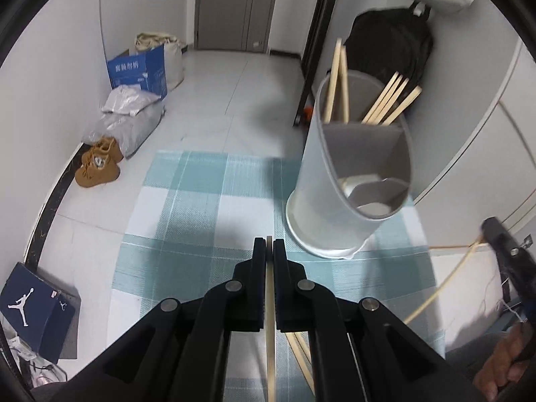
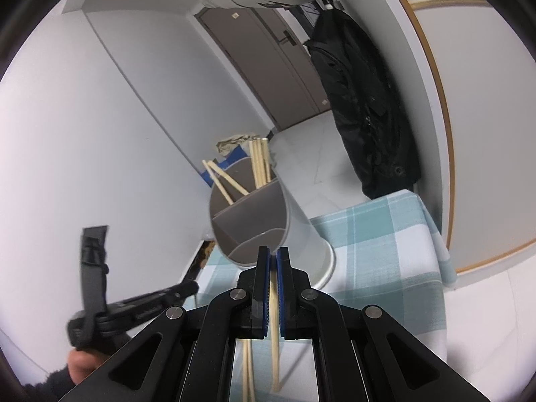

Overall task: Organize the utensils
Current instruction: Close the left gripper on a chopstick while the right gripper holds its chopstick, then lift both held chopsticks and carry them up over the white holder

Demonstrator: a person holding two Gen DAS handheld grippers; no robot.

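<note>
A grey round utensil holder with inner dividers stands on the teal checked tablecloth. Several wooden chopsticks stick out of its far compartments, while the near compartment shows none. My left gripper is shut on a single chopstick, left of the holder and above the cloth. My right gripper is shut on another chopstick, just short of the holder's rim. Loose chopsticks lie on the cloth below.
On the floor to the left lie brown shoes, grey bags, a blue carton and a shoe box. A black coat hangs beside the table. The person's hands show at the frame edges.
</note>
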